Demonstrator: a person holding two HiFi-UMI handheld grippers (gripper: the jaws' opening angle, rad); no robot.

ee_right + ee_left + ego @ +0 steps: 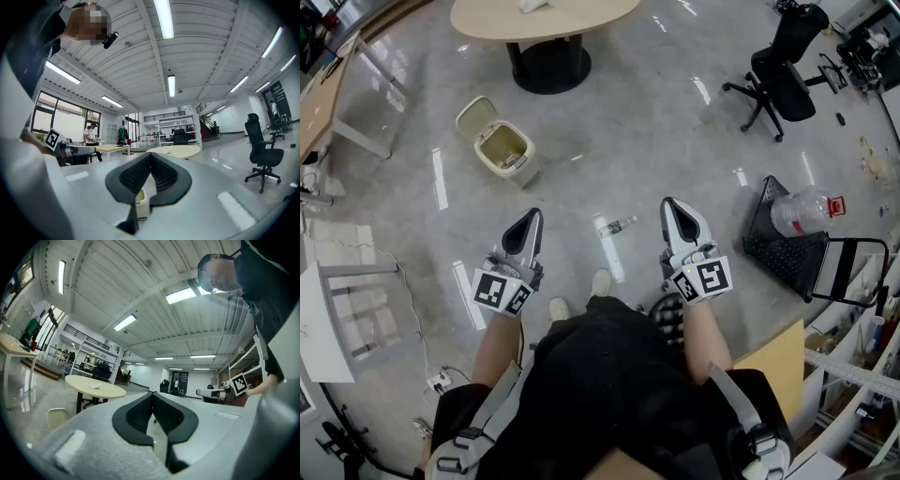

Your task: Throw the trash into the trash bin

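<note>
A cream trash bin (502, 142) stands on the floor with its lid flipped open and some rubbish inside. It also shows low between the jaws in the right gripper view as the bin (142, 199). A small clear bottle (617, 226) lies on the floor between and just ahead of the two grippers. My left gripper (535, 215) is shut and holds nothing; its pads meet at the tips (151, 394). My right gripper (667, 203) is also shut and empty, pointing level (151, 154). Both are held in front of the person's body, well short of the bin.
A round table (544, 14) on a black base stands beyond the bin, with crumpled paper (532, 6) on it. A black office chair (783, 61) is at the far right. A large plastic bottle (802, 211) rests on a black stand at the right. Desks line the left edge.
</note>
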